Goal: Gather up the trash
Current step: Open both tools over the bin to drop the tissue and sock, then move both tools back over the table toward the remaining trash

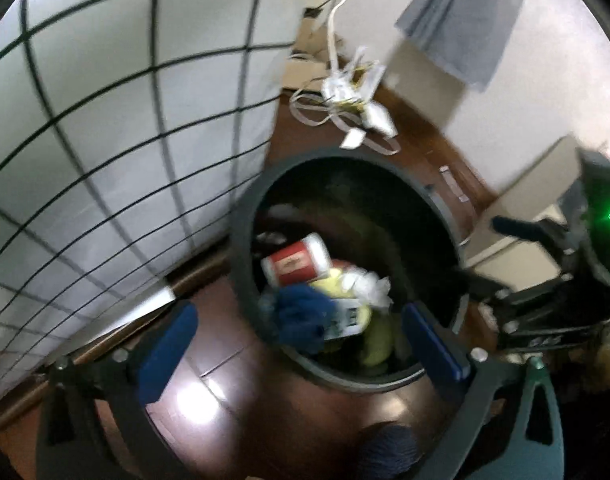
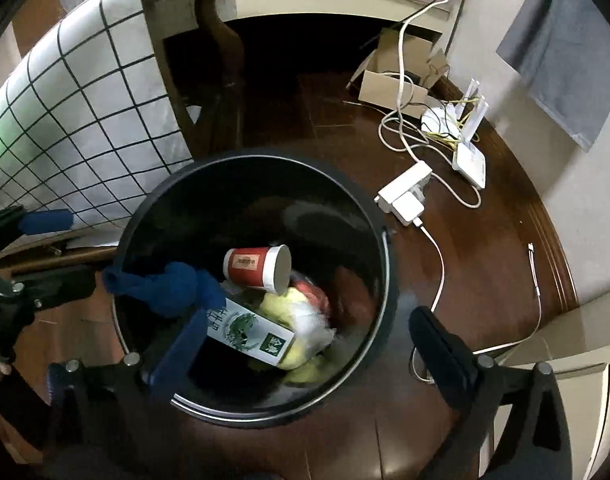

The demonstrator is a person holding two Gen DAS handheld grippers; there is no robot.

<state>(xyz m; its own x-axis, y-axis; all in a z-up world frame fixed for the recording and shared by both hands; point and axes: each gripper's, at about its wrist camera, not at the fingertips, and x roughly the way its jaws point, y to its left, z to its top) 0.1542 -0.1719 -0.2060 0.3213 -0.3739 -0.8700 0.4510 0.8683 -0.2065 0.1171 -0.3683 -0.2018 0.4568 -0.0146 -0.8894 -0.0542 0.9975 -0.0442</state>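
Note:
A dark round bin point(image 1: 241, 240) point(image 2: 389, 272) stands on the brown wooden floor. It holds a red paper cup point(image 1: 297, 262) point(image 2: 257, 268), a green and white carton point(image 2: 253, 332), crumpled white paper point(image 1: 369, 286) and yellow scraps point(image 2: 289, 300). A blue cloth point(image 1: 301, 316) point(image 2: 165, 286), blurred, hangs in the bin's mouth near the rim, touched by no pad. My left gripper point(image 1: 301, 342) point(image 2: 49, 252) is open wide over the bin. My right gripper point(image 2: 311, 348) point(image 1: 501, 256) is also open above it, with nothing held.
A white bedspread with a black grid point(image 1: 105, 140) point(image 2: 85, 128) hangs close beside the bin, next to a dark wooden leg point(image 2: 209, 80). A power strip point(image 2: 405, 192), router point(image 2: 469, 156), cables and a cardboard box point(image 2: 389, 84) lie on the floor behind. Pale furniture point(image 1: 525, 216) stands at the right.

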